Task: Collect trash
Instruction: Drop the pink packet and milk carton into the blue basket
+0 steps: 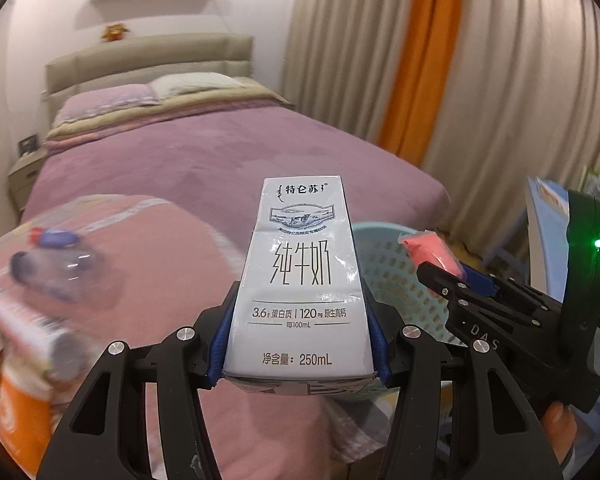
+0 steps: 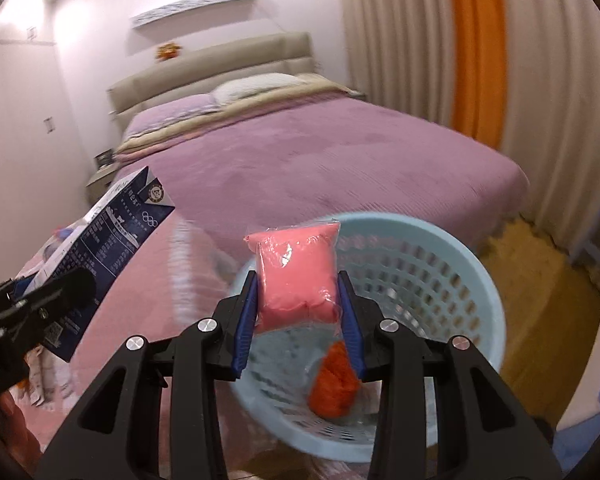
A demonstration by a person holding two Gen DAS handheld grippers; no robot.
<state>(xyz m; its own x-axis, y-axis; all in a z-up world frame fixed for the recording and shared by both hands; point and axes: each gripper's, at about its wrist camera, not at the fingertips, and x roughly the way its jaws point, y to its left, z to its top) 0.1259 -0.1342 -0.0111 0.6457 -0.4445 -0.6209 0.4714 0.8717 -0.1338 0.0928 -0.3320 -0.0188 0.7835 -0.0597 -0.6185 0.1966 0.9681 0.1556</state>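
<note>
Two grips: left gripper jaws clamp milk carton lengthwise, top forward; right gripper jaws pinch pink packet above basket.

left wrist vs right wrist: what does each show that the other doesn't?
Left wrist only: the milk carton's white front label, a clear plastic bottle and a blurred tube lying on the pink blanket at left.

Right wrist only: the inside of the blue basket, with an orange wad at the bottom, plus the carton's dark blue side panel.

Both: the left tool shut on the carton, the right tool shut on a pink packet above the basket, the purple bed and the orange curtain.
</note>
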